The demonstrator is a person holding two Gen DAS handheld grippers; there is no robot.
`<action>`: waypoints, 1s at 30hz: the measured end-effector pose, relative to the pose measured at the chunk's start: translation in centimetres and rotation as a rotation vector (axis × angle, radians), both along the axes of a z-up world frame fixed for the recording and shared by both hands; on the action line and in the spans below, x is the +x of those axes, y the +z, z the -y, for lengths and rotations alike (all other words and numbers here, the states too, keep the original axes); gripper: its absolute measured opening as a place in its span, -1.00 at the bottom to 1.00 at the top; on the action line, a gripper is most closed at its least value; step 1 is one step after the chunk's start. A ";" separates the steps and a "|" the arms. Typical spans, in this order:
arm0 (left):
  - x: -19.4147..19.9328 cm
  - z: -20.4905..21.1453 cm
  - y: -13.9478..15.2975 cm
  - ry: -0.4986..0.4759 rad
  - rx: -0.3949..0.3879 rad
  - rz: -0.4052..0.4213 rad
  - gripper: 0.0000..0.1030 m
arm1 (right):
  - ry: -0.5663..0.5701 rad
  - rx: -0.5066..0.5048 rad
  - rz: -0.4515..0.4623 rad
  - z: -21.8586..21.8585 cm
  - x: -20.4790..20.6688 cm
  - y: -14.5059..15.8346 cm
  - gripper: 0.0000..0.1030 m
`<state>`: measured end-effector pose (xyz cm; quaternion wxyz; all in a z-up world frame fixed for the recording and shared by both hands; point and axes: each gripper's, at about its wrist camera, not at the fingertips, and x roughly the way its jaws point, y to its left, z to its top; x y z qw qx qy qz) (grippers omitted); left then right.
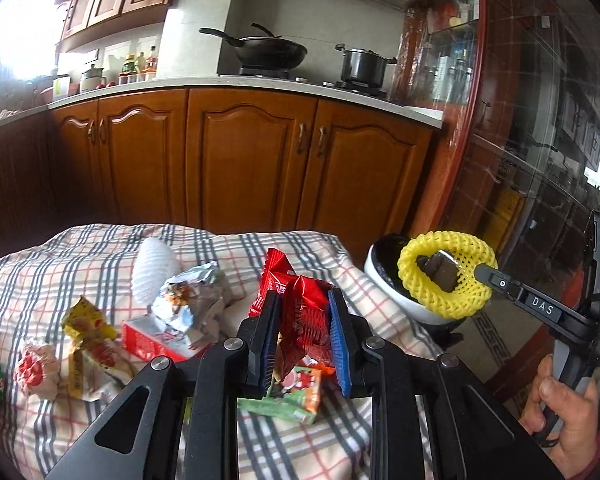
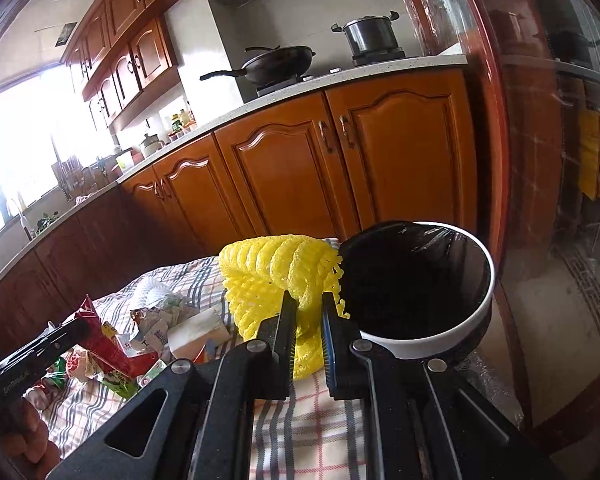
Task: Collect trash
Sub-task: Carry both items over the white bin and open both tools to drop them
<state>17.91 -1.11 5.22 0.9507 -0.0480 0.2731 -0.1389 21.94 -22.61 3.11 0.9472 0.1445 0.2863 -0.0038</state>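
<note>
We pinch a crinkled red wrapper [image 1: 300,312] in our left gripper [image 1: 304,332] above the checked cloth [image 1: 80,256]; our right gripper [image 2: 306,320] clamps yellow foam netting [image 2: 272,276] beside the black-lined bin [image 2: 416,280].

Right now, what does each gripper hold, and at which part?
The left gripper pinches a red snack wrapper at its lower middle. The right gripper clamps the yellow foam net on its ring wall.

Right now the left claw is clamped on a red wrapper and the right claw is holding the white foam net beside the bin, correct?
Not quite: the foam net in the right claw is yellow, as the right wrist view shows. The white one lies on the checked cloth. The left claw does clamp the red wrapper.
</note>
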 end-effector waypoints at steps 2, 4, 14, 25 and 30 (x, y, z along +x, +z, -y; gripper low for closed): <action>0.9 0.7 -0.1 -0.028 0.004 -0.002 -0.56 | -0.013 0.002 -0.002 0.8 -0.1 0.0 -0.78; 1.9 1.5 -0.3 -0.053 0.004 -0.008 -0.56 | -0.025 0.003 -0.006 1.6 -0.2 -0.1 -0.78; 8.0 4.7 -0.1 -0.162 0.013 -0.010 -0.55 | -0.071 0.008 -0.042 6.2 0.4 -0.3 -0.78; 15.8 10.0 -1.1 -0.240 0.015 -0.053 -0.54 | -0.088 0.019 -0.095 10.4 3.0 -1.2 -0.78; 20.8 11.5 -2.5 -0.264 0.015 -0.131 -0.54 | -0.070 0.034 -0.137 11.8 4.6 -2.0 -0.78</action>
